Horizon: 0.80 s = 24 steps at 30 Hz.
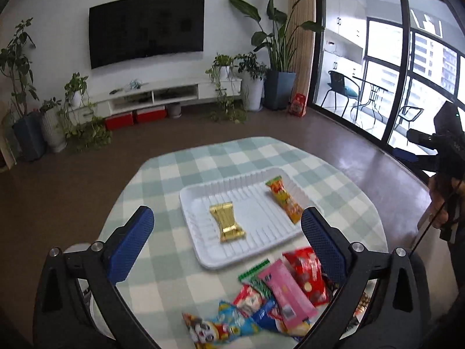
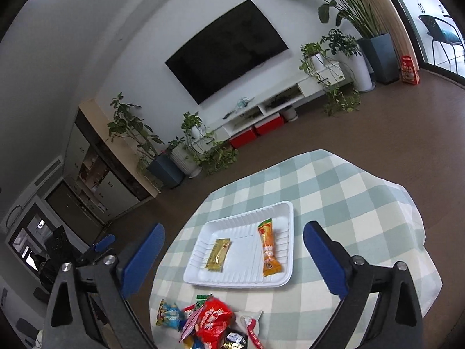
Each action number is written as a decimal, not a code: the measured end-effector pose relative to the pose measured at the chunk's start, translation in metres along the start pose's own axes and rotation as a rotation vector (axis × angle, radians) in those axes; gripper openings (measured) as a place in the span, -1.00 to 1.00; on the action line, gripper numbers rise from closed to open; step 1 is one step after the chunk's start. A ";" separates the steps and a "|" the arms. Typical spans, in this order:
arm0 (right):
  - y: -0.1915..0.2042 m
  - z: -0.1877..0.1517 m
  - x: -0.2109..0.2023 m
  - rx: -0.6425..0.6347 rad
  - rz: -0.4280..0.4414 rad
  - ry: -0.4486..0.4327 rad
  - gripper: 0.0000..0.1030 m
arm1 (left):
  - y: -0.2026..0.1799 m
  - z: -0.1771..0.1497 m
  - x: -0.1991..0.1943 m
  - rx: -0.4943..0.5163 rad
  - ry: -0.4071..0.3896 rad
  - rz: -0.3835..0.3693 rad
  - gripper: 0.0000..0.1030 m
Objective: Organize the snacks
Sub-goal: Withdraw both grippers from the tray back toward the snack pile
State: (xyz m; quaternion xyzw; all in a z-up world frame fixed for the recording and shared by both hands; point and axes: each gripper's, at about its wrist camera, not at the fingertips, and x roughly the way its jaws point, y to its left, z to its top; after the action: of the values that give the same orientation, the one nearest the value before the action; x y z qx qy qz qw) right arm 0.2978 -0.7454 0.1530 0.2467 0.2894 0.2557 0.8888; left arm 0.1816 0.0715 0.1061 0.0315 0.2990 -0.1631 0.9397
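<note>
Both the left gripper [image 1: 228, 234] and the right gripper [image 2: 234, 250] hang above the table with blue pads spread wide, gripping nothing. On the checked tablecloth [image 1: 174, 168] sits a white ribbed tray [image 1: 261, 226] holding a gold packet [image 1: 226, 221] on its left and an orange packet [image 1: 284, 198] on its right. A loose snack pile [image 1: 270, 296] lies just near of the tray.

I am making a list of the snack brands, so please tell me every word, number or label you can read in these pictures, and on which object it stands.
None can be read with confidence.
Red packet: white characters, too blurred.
Pink packet: small dark label, too small.
Orange packet: print blurred.
Gold packet: no text visible.
Red bag on the floor: print too small.
</note>
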 end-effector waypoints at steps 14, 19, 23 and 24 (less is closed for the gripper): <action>0.028 -0.183 -0.033 -0.045 -0.133 0.208 0.61 | -0.027 -0.176 -0.052 -0.119 0.045 -0.102 0.99; 0.039 -0.212 -0.024 -0.130 -0.183 0.233 0.55 | -0.026 -0.196 -0.045 -0.168 0.070 -0.135 0.99; 0.039 -0.216 -0.018 -0.108 -0.158 0.264 0.55 | -0.029 -0.187 -0.036 -0.084 0.103 -0.136 0.99; 0.038 -0.217 -0.017 -0.112 -0.157 0.266 0.55 | -0.029 -0.186 -0.034 -0.059 0.112 -0.141 0.99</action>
State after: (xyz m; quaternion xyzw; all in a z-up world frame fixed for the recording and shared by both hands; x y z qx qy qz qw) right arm 0.1350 -0.6641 0.0283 0.1376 0.4080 0.2317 0.8723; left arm 0.0434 0.0831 -0.0259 -0.0083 0.3571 -0.2178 0.9083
